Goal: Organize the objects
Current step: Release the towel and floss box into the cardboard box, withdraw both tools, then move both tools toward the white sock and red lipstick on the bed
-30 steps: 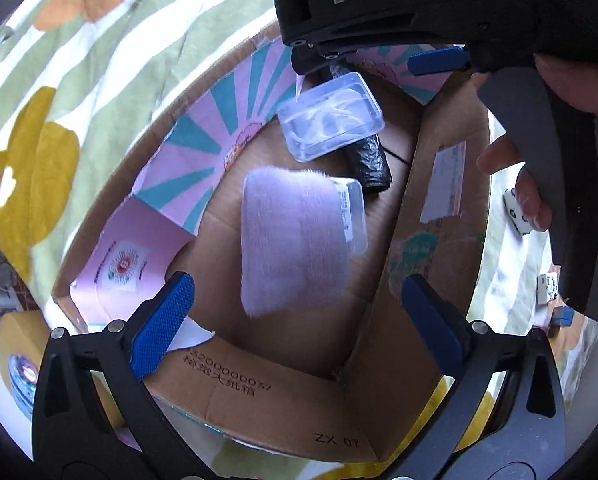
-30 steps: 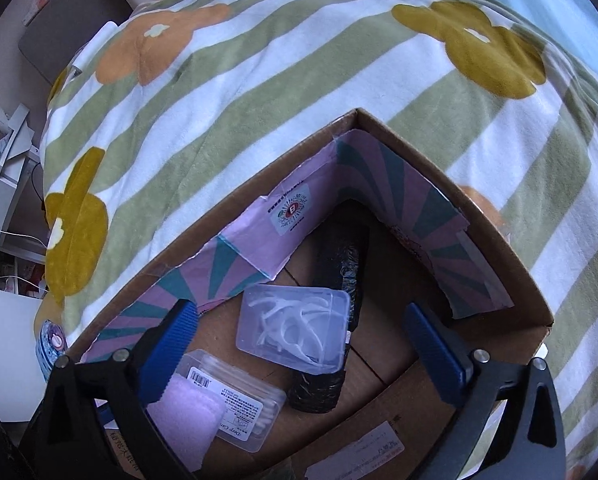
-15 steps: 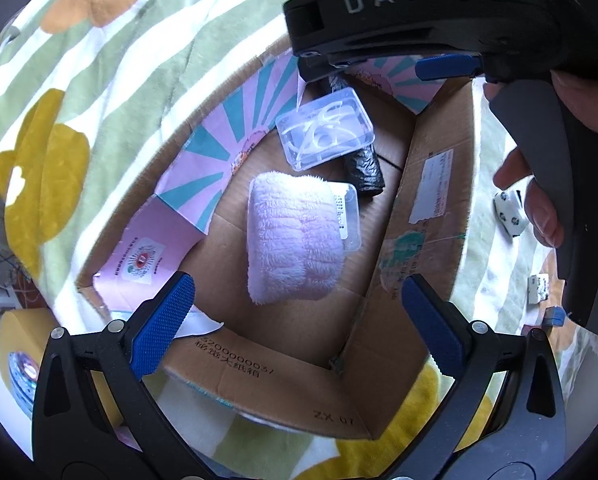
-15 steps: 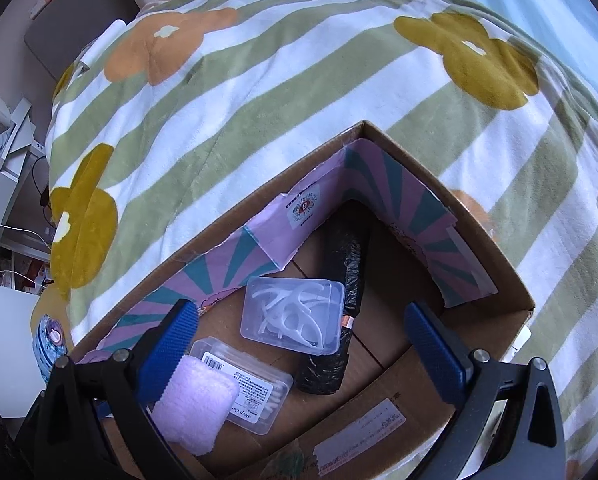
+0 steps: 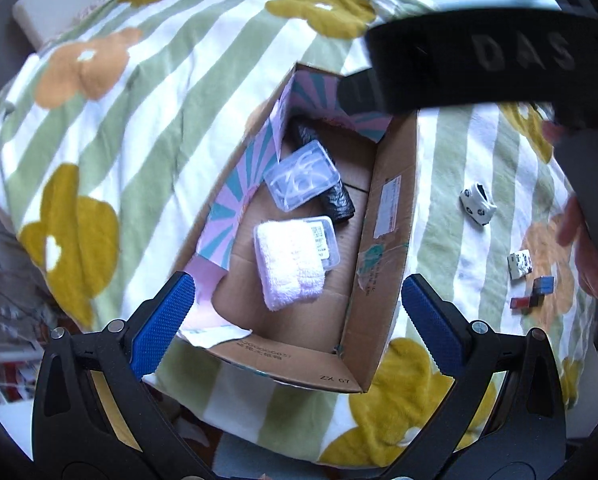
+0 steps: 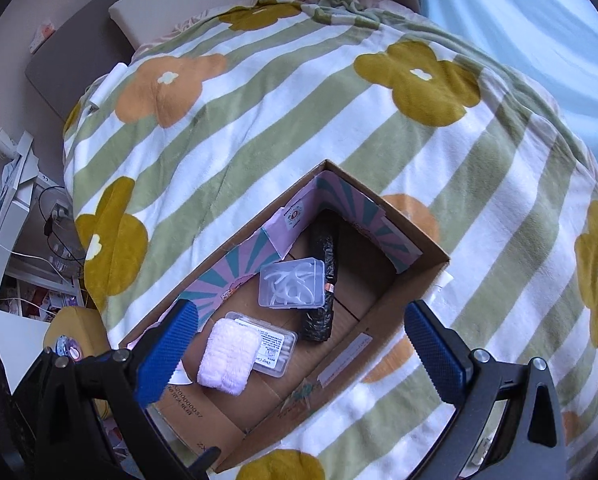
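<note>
- Brown corrugated cardboard box (image 5: 387,240) sits open-topped on a green-and-white striped fleece blanket with mustard and orange flowers (image 6: 299,120); its long axis runs from the near edge away toward the far end of the bed, and pink-and-teal sunburst paper (image 6: 235,280) lines its inner walls.
- Inside, a folded pale pink fluffy towel (image 5: 291,268) lies lengthwise along the box, partly over a clear flat plastic case with a printed label (image 5: 325,242).
- Further in, a clear plastic box of white floss picks (image 5: 303,180) rests on a black crinkled roll (image 6: 323,280), which also points along the box's length.
- Left gripper (image 5: 295,316) hovers above the near end of the box, blue-padded jaws wide apart, holding and touching nothing.
- Right gripper (image 6: 299,340) hangs over the box likewise, jaws spread wide and empty.
- On the blanket to the right of the box lie a small white panda-patterned toy car (image 5: 477,204), a small white block with black marks (image 5: 519,265) and red and blue blocks (image 5: 533,294), well apart from the box.
</note>
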The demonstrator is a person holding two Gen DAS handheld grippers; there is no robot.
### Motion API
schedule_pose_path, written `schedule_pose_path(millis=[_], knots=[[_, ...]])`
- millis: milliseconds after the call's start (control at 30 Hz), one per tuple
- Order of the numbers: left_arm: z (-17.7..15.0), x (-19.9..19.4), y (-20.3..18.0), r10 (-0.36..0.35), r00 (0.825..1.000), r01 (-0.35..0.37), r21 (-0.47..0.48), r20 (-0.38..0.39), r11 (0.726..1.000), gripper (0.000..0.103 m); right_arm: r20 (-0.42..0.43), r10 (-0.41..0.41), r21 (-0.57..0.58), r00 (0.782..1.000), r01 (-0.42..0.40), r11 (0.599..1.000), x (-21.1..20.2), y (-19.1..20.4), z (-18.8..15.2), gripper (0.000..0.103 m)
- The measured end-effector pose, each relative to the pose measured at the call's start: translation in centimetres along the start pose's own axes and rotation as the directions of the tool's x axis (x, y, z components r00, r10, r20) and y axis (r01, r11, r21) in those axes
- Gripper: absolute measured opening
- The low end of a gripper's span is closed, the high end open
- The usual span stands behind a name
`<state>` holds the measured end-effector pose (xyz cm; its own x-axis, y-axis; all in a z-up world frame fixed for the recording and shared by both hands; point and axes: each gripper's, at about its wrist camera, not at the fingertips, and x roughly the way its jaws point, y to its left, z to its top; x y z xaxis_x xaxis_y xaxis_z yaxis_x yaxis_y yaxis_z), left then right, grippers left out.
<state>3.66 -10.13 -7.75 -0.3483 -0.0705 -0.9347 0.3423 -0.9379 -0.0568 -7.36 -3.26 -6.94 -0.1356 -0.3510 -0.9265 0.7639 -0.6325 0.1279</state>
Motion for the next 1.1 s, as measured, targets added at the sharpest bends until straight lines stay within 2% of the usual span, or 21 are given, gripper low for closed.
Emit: schedule_pose_path(millis=[233, 400, 633, 767, 933, 1100], knots=[[2.1, -3.5, -1.2, -0.034, 0.997, 0.027, 0.098, 0.072, 0.995, 0.103, 0.073, -0.080, 0.138, 0.994, 0.069, 0.988, -6.1, -1.8, -2.7, 0.102], [3.3, -5.4, -3.6, -0.110, 0.986, 0.083, 0.196, 0.128, 0.977, 0.103, 0.114, -0.154, 0.282, 0.981, 0.117, 0.952, -10.1, -4.1, -5.8, 0.102], [4.1, -6.0, -8.7, -0.179, 0.975, 0.127, 0.340, 0.128, 0.932, 0.103, 0.141, -0.285, 0.447, 0.948, 0.196, 0.873, -14.5, -6.5, -11.7, 0.102], [3.8, -5.9, -11.2, -0.221, 0.969, 0.159, 0.400, 0.112, 0.903, 0.103, 0.133, -0.345, 0.484, 0.929, 0.243, 0.841, -15.7, -7.3, -14.7, 0.102], [3.1, -5.8, -13.3, -0.253, 0.963, 0.186, 0.453, 0.091, 0.872, 0.103, 0.129, -0.371, 0.560, 0.919, 0.242, 0.793, -16.7, -8.8, -17.8, 0.102], [2.7, -4.9, -14.8, -0.266, 0.962, 0.204, 0.482, 0.063, 0.852, 0.103, 0.132, -0.407, 0.594, 0.904, 0.257, 0.762, -17.4, -9.5, -20.3, 0.102]])
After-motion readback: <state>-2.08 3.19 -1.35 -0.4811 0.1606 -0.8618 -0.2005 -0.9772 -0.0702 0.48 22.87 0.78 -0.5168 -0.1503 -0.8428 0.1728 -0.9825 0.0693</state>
